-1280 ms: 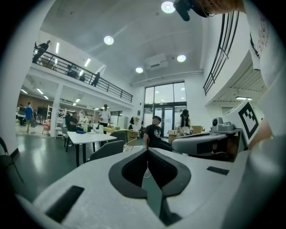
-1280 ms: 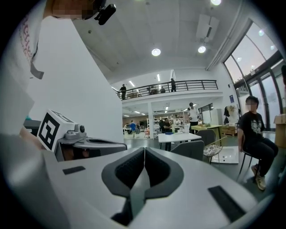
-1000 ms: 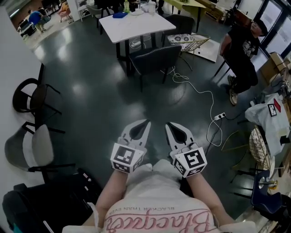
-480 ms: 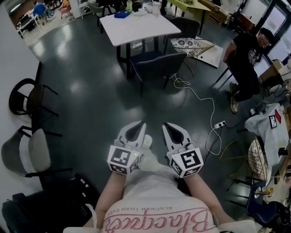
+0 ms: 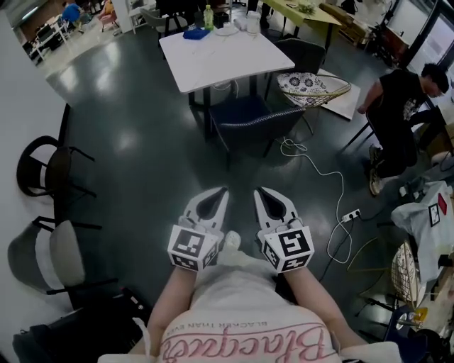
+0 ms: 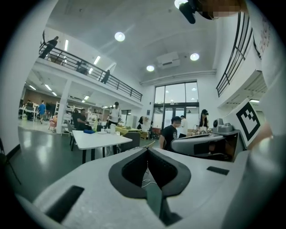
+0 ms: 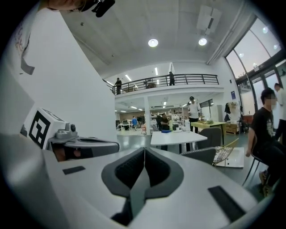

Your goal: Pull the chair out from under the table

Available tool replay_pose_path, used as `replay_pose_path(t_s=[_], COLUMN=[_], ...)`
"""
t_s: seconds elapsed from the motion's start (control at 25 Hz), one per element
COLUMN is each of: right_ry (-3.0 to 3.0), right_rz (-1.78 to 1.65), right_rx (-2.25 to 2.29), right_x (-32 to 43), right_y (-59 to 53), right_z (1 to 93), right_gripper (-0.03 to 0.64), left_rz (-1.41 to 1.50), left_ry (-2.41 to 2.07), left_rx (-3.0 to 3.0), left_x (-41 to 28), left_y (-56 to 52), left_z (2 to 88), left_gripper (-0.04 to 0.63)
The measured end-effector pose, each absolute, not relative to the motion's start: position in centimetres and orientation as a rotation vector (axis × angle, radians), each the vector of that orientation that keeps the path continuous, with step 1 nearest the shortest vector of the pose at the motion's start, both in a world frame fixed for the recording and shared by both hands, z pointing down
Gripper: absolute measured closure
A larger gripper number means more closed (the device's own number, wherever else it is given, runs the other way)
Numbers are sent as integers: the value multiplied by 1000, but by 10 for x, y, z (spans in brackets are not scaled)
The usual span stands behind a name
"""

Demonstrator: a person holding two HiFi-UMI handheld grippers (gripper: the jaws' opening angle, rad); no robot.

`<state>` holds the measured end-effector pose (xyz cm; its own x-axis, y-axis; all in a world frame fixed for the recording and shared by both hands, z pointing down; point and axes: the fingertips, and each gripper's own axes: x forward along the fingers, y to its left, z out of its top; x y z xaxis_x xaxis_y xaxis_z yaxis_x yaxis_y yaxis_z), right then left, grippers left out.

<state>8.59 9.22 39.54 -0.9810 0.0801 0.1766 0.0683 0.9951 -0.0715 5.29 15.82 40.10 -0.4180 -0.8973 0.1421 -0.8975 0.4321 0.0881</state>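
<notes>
Jaws first: both pairs are pressed together with nothing between them. In the left gripper view the two dark pads of your left gripper (image 6: 147, 149) meet along one thin line, and the right gripper view shows the same on your right gripper (image 7: 144, 149).

From your head view, the left gripper (image 5: 224, 190) and right gripper (image 5: 258, 190) sit side by side at lower centre of the frame, close together but apart, tips aimed toward the top of the picture over bare dark floor (image 5: 142, 142).

The chair (image 5: 255, 122) stands well apart from both grippers, just above the middle of the frame. Its dark curved back faces you, and its seat is tucked in at the near edge of the white bench (image 5: 220, 60). In the right gripper view the chair (image 7: 203, 154) shows right of centre, beside the bench (image 7: 178, 137).

On the bench you have a green bottle (image 5: 208, 15) and a blue item (image 5: 195, 32) near the far edge. A pale wire chair (image 5: 312, 85) leans just to the right of the dark one. A white cable (image 5: 333, 167) loops across the floor from the chair's legs down to a power strip (image 5: 352, 215). A person in black (image 5: 401, 106) bends forward at the right edge. Two more chairs (image 5: 46, 163) stand along the left wall.
</notes>
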Motion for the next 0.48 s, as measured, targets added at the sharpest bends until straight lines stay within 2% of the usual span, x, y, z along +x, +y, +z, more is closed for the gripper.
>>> replay_pose_path(t_s=[0.48], right_ry=[-2924], right_rz=[221], right_rx=[-36], right_x=[15], right_y=[22], right_z=[409], right_gripper=[611], left_rz=[86], left_ry=[-2416], left_rx=[1674], left_x=[-26], left_y=[82], left_z=[414], left_gripper=[591])
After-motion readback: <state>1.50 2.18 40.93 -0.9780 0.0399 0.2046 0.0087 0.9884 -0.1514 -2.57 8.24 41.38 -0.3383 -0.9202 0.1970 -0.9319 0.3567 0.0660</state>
